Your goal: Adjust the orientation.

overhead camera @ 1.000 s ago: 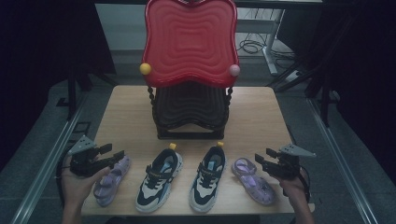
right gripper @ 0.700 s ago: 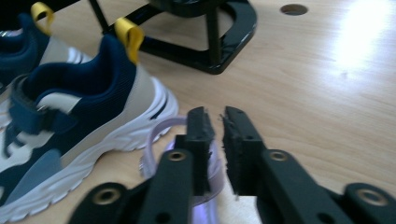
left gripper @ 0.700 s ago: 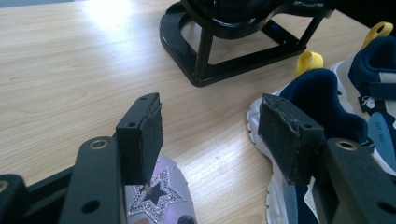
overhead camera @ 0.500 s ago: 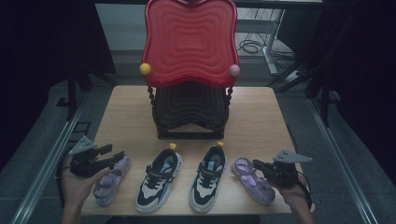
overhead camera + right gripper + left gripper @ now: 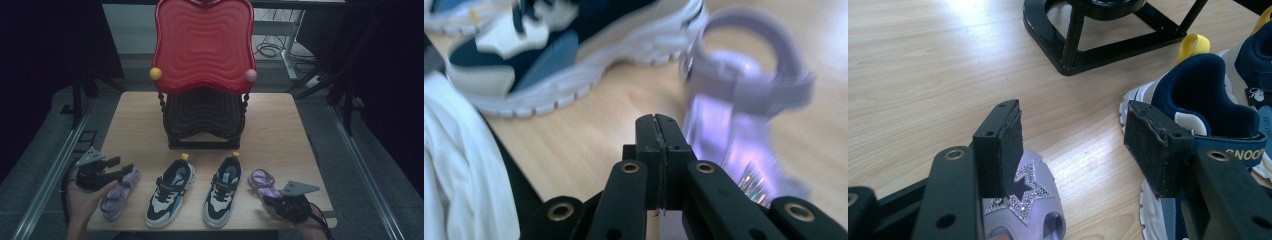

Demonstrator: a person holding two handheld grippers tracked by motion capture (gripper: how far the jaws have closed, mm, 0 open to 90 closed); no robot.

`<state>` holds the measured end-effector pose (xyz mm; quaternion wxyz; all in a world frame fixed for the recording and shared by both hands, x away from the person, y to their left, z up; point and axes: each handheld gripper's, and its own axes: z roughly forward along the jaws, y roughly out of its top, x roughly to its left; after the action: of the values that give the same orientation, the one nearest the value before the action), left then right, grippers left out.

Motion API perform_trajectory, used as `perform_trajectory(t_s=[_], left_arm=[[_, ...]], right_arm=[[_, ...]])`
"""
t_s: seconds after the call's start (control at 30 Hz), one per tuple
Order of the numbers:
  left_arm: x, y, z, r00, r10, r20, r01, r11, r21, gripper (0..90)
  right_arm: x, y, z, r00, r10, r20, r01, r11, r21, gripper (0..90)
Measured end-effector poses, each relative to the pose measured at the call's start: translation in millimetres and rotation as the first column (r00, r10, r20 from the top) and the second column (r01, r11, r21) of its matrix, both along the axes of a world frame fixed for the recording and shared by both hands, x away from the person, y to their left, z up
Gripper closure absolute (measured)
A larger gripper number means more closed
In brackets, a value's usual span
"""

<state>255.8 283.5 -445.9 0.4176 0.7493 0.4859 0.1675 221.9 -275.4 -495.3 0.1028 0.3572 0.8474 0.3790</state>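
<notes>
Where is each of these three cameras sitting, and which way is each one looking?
High view: above the table's near edge, looking forward and down at a red chair, four shoes and both forearms.
Left gripper view: rides the left hand-held gripper, jaws apart over a purple sandal.
Right gripper view: rides the right hand-held gripper, jaws shut beside the other purple sandal; a white sleeve shows.
Shared: both gripper views catch a navy-and-white sneaker.
</notes>
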Motion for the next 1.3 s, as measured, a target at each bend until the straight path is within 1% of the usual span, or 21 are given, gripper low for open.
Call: perform_trajectory(t_s=[0.13, 0.27, 0.33, 0.43, 0.57, 0.73, 0.83, 0.97, 1.1, 1.3], left_arm=[[0.2, 0.4, -1.7, 0.9999, 0.002, -0.010, -0.002, 1.0000, 0.002, 40.5], [1.1, 0.1, -3.1, 0.9998, 0.003, -0.017, -0.003, 1.0000, 0.005, 40.4], [1.3, 0.1, -4.2, 0.9998, 0.002, -0.020, -0.001, 1.0000, 0.007, 40.3], [2.3, 0.8, -6.5, 0.9996, 0.004, -0.029, -0.004, 1.0000, 0.007, 40.4], [2.1, 0.6, -7.7, 0.9993, 0.005, -0.037, -0.005, 0.9999, 0.010, 40.4], [0.7, 1.1, -6.7, 0.9995, 0.005, -0.032, -0.005, 0.9999, 0.009, 40.4], [0.9, 1.8, -7.7, 0.9994, 0.007, -0.035, -0.006, 0.9999, 0.010, 40.4], [1.4, 2.3, -9.4, 0.9991, 0.005, -0.041, -0.004, 0.9999, 0.014, 40.3], [1.5, 1.9, -10.6, 0.9989, 0.006, -0.046, -0.005, 0.9999, 0.014, 40.3], [0.8, 1.7, -10.9, 0.9988, 0.002, -0.049, -0.002, 0.9999, 0.014, 40.2]], right_arm=[[-5.1, -2.7, -7.6, 0.9996, -0.003, -0.028, 0.003, 1.000, -0.011, 89.3], [-6.3, -3.6, -12.4, 0.9985, -0.002, -0.055, 0.001, 1.000, -0.022, 89.3], [-5.8, -3.4, -13.5, 0.9980, -0.009, -0.062, 0.006, 0.999, -0.040, 89.3], [-5.5, -4.4, -13.7, 0.9977, -0.005, -0.068, 0.002, 0.999, -0.046, 89.3], [-5.6, -6.7, -12.3, 0.9976, -0.011, -0.069, 0.006, 0.997, -0.072, 89.4], [-5.2, -13.8, -10.7, 0.9971, -0.026, -0.071, 0.020, 0.996, -0.089, 89.4], [-4.0, -19.2, -10.2, 0.9961, -0.033, -0.082, 0.026, 0.996, -0.082, 89.3], [-2.7, -23.6, -10.2, 0.9954, -0.027, -0.092, 0.021, 0.997, -0.074, 89.4], [-2.4, -28.3, -8.8, 0.9938, -0.034, -0.106, 0.026, 0.997, -0.074, 89.4], [-2.2, -32.6, -7.2, 0.9937, -0.042, -0.105, 0.032, 0.995, -0.089, 89.4]])
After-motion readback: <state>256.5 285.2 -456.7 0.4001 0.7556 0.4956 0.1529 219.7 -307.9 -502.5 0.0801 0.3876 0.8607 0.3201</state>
